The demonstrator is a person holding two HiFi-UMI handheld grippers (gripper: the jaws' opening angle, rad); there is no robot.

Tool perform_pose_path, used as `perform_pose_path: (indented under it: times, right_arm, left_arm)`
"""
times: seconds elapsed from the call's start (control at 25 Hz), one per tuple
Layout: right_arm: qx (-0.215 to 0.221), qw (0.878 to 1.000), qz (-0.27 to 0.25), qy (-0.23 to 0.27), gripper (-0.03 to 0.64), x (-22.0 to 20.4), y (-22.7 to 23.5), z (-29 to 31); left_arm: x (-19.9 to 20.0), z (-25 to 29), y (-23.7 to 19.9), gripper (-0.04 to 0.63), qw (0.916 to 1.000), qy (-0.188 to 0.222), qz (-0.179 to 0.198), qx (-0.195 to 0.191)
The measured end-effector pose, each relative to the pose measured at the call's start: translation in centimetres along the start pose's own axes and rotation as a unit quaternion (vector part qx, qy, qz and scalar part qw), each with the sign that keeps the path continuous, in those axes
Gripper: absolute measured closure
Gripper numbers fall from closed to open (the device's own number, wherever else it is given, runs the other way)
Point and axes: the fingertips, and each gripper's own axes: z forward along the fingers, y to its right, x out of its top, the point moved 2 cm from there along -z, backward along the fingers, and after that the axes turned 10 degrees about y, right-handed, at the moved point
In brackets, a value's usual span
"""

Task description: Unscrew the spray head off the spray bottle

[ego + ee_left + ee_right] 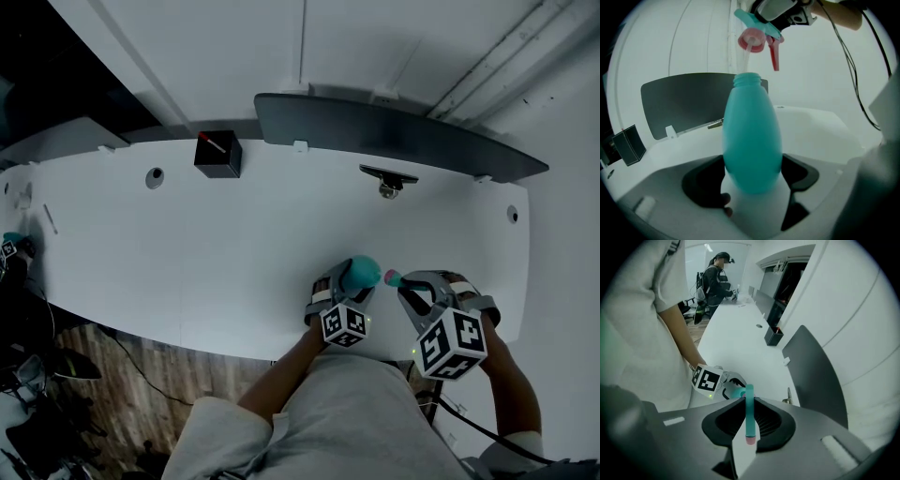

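Note:
My left gripper (752,173) is shut on the lower body of a teal spray bottle (751,136), which stands upright with its threaded neck (747,79) bare. Just above that neck hangs the spray head (757,35), teal on top with a pink collar and red trigger, and its thin tube still reaches down toward the opening. My right gripper (750,420) is shut on that spray head (749,413). In the head view the bottle (361,274) and the spray head (392,277) sit side by side near the table's front edge, between the left gripper (349,286) and right gripper (412,291).
A long white table (234,244) runs left to right, with a black box (217,155) and a dark curved panel (394,136) at its back and a small metal fitting (387,180) below the panel. Another person (717,277) stands at the table's far end.

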Motion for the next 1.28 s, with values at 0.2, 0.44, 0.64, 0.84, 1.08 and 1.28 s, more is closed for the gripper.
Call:
perform_pose_path:
  times: [0.2, 0.44, 0.64, 0.84, 1.08, 1.28]
  right_arm:
    - [-0.037, 0.994, 0.079, 0.070, 0.558, -1.1, 1.0, -5.6]
    - [-0.085, 0.978, 0.104, 0.157, 0.558, -1.3, 2.3, -11.3]
    - [-0.166, 0.942, 0.165, 0.240, 0.558, -1.7, 3.4, -12.3]
    - [-0.268, 0.924, 0.133, 0.238, 0.558, -1.2, 3.8, -6.6]
    - [-0.371, 0.844, 0.224, 0.315, 0.558, 0.3, 5.0, -2.4]
    - [-0.383, 0.806, 0.290, 0.347, 0.557, 1.8, 4.2, -1.1]
  left_arm:
    - [-0.1, -0.1, -0.3, 0.222, 1.0000, 0.001, -0.003, 0.004]
    - [-0.1, -0.2, -1.4, 0.223, 0.9991, -0.003, -0.037, 0.020]
    - [1.5, -1.7, -3.5, 0.222, 0.9966, 0.014, -0.067, 0.047]
    - [7.1, -3.9, -6.0, 0.222, 0.9911, 0.078, -0.070, 0.082]
    - [11.9, -8.6, -9.7, 0.222, 0.9740, 0.146, -0.106, 0.137]
    - [13.4, -12.4, -10.8, 0.222, 0.9656, 0.170, -0.112, 0.162]
